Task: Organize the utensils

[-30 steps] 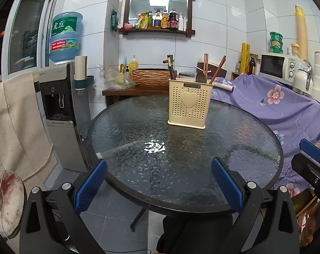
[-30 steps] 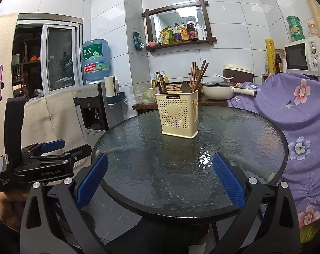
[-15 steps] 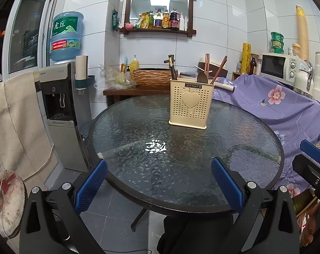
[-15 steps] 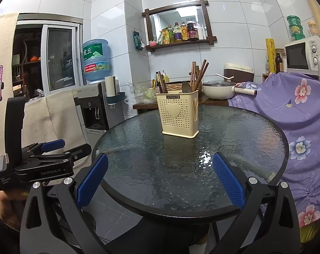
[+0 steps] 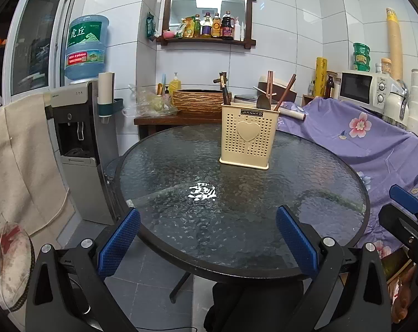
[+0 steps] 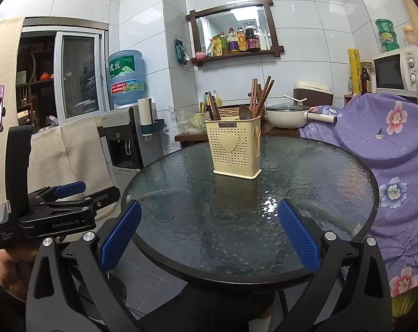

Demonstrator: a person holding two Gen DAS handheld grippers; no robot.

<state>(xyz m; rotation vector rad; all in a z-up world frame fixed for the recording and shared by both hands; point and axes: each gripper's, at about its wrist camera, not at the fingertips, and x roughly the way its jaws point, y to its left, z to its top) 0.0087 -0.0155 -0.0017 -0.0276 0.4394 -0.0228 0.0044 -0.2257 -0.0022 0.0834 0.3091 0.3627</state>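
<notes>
Utensil holder (image 5: 247, 138): "JIANHAO" is being shown in pale letters on a dark plate at the top of the front wall.
Water bottle (image 5: 85, 47): "虎丘" is being displayed in white on a green label; the digits on the red band below cannot be made out.
Left gripper (image 6: 67, 193): "GenRobot.AI" is being shown on the side of its body; the smaller print further back is too small to read.
</notes>
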